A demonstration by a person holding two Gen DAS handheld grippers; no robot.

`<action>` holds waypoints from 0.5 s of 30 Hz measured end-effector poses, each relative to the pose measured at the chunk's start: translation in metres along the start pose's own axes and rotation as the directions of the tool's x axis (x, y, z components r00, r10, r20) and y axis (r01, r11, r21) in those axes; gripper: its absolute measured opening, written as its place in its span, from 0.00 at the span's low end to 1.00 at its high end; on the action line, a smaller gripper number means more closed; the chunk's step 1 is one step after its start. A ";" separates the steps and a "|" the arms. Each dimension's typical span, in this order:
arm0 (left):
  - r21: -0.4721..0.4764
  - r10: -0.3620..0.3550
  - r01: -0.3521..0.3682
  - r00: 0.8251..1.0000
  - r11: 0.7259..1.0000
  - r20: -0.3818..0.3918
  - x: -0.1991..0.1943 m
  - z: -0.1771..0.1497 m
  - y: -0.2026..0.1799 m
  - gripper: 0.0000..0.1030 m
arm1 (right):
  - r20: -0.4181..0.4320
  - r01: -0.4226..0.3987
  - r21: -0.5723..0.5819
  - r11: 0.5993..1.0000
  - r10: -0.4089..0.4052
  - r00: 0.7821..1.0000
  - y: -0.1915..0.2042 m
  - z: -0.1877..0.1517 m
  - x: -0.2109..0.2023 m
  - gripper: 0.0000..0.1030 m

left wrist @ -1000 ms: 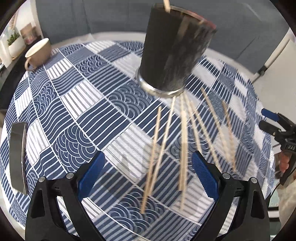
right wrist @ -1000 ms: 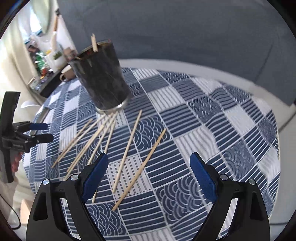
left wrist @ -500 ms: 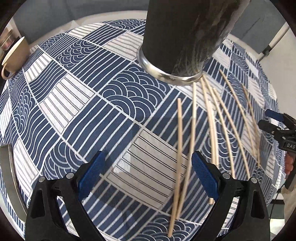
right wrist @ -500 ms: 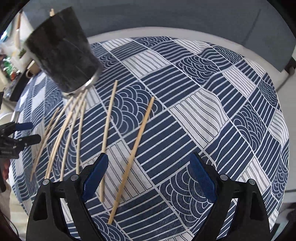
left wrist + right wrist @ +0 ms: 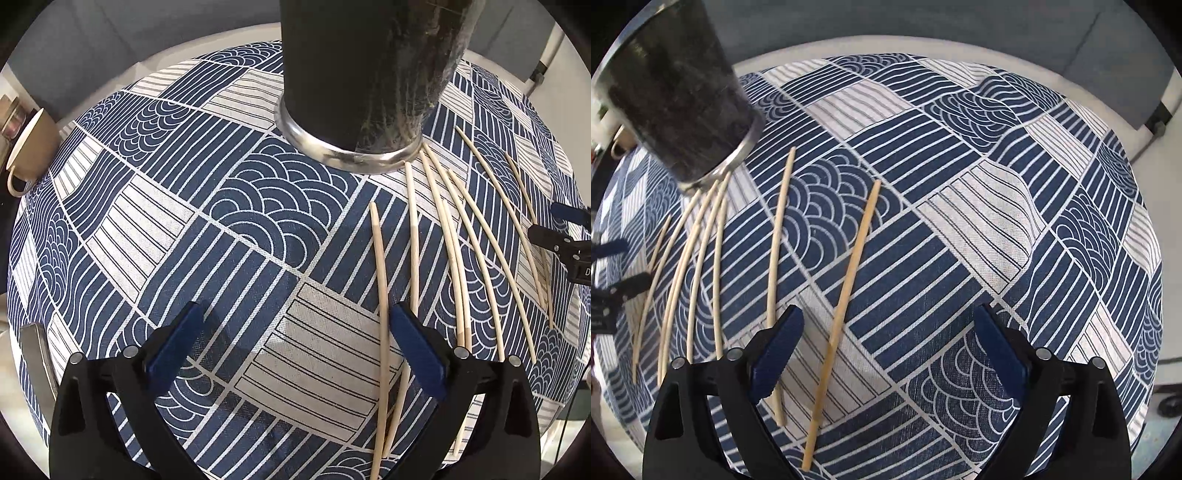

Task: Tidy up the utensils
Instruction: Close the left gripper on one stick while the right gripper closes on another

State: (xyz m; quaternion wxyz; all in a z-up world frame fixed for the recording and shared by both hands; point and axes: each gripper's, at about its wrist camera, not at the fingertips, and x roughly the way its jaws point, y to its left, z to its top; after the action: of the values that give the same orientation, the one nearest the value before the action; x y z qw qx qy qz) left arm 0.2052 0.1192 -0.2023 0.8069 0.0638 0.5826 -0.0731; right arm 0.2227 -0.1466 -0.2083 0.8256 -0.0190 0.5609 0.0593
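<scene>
Chopsticks (image 5: 413, 240) lie scattered on the patterned tabletop (image 5: 221, 206) beside a dark holder (image 5: 362, 74). A mug (image 5: 31, 147) stands well apart. The left gripper (image 5: 295, 343) is opening and empty; the right gripper (image 5: 886, 339) stands apart, empty.

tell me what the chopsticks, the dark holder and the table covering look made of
Chopsticks: pale, unvarnished bamboo or wood, judging by the matte tan surface and slim tapered shape.
Dark holder: black, speckled matte body, possibly stone-look or coated metal, on a shiny silver metal base ring.
Tablecloth: woven fabric, since a fine weave shows in the pale patches; printed with navy wave and stripe blocks.
</scene>
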 end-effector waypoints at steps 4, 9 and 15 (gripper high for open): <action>-0.014 0.007 -0.007 1.000 1.000 0.009 0.001 0.001 -0.001 0.95 | 0.004 0.007 0.002 1.000 -0.007 1.000 0.002 0.001 -0.001 0.70; -0.009 0.005 -0.005 1.000 1.000 -0.004 -0.011 -0.004 -0.008 0.60 | -0.009 -0.003 -0.027 1.000 0.002 1.000 -0.007 0.003 -0.009 0.08; -0.061 -0.033 0.030 0.998 0.998 -0.051 -0.021 -0.015 0.002 0.05 | -0.042 0.022 -0.027 0.999 -0.024 0.999 -0.032 -0.003 -0.014 0.04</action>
State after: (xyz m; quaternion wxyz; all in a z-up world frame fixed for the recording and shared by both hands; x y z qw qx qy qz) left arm 0.1845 0.1250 -0.1869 0.7918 0.0321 0.6063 -0.0667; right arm 0.2184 -0.1802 -0.1972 0.8138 -0.0376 0.5771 0.0568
